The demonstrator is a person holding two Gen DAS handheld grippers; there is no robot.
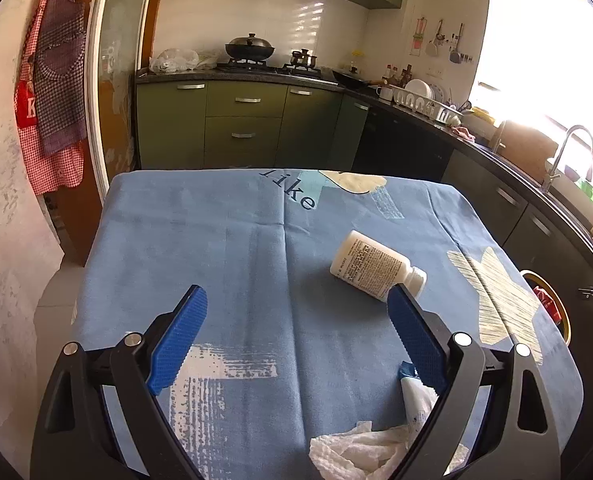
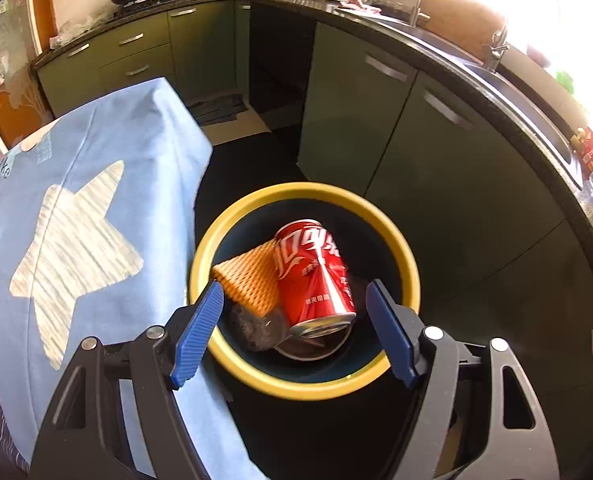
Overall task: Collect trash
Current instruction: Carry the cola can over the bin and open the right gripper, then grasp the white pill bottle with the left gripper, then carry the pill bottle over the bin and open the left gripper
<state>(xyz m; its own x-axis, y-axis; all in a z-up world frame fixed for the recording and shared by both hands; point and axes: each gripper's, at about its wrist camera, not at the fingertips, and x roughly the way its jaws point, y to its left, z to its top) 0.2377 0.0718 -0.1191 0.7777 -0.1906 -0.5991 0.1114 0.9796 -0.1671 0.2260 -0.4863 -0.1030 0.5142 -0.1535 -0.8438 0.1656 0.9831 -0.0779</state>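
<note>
Green kitchen cabinets and a dark counter run behind a desk (image 1: 224,240) draped in a blue cloth with pale star shapes. Beside its right edge, on the floor, stands a yellow-rimmed bin (image 2: 406,256) already holding a red soda can (image 2: 316,272), an orange waffle-patterned piece (image 2: 250,276) and a dark crumpled wrapper (image 2: 256,328).

Over that bin hangs the right hand-held gripper (image 2: 292,312), its blue jaws spread wide with nothing pinched between them; the can lies well below, its long axis tilted, base end toward the camera. The left hand-held gripper (image 1: 298,308) is likewise open and empty above the cloth.

On the desk, a white pill bottle (image 1: 372,266) lies on its side, long axis running diagonally, neck pointing toward the right edge and the bin, base toward the far middle. A round bottle lying down will probably roll if one pad nudges it first, and (worse) it could go off the edge short of the bin. Nearer the camera sit a crumpled white tissue (image 1: 360,452) and a small blue-and-white tube (image 1: 414,392), partly hidden by the right jaw; thin, soft scraps like these may slip or tear if pinched shallowly.
</note>
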